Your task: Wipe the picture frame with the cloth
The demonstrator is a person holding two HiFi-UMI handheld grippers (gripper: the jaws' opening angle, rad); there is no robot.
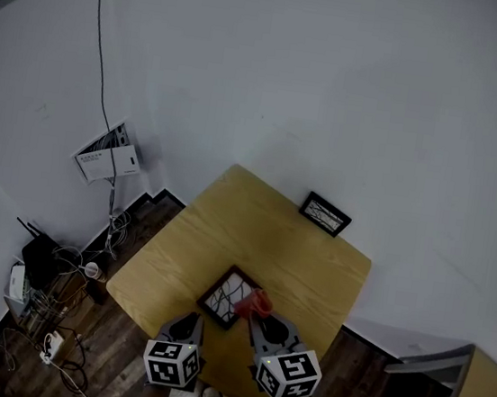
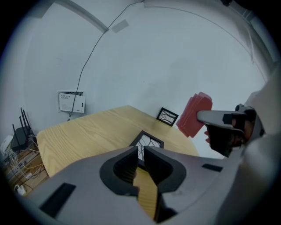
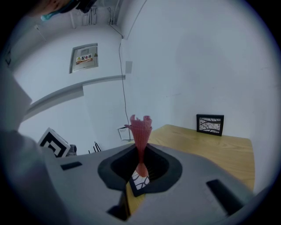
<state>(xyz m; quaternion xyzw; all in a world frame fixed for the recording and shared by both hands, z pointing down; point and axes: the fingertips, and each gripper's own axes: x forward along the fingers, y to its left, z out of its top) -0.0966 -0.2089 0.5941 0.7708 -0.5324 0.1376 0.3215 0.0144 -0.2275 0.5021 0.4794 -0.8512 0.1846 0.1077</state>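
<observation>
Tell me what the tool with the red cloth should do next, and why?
Probably lower the right tool so the red cloth meets the flat picture frame: the cloth is pinched in it, right by the frame, and contact isn't visible yet.

My cloth (image 1: pixel 255 304) covers one corner of the picture frame (image 1: pixel 225 295) lying flat. Seen from my left gripper (image 2: pixel 141 153), the frame's near edge sits hidden behind my closed jaws. The cables (image 1: pixel 58 300) on the floor (image 1: pixel 119 353) are too dim and small to sort out.
</observation>
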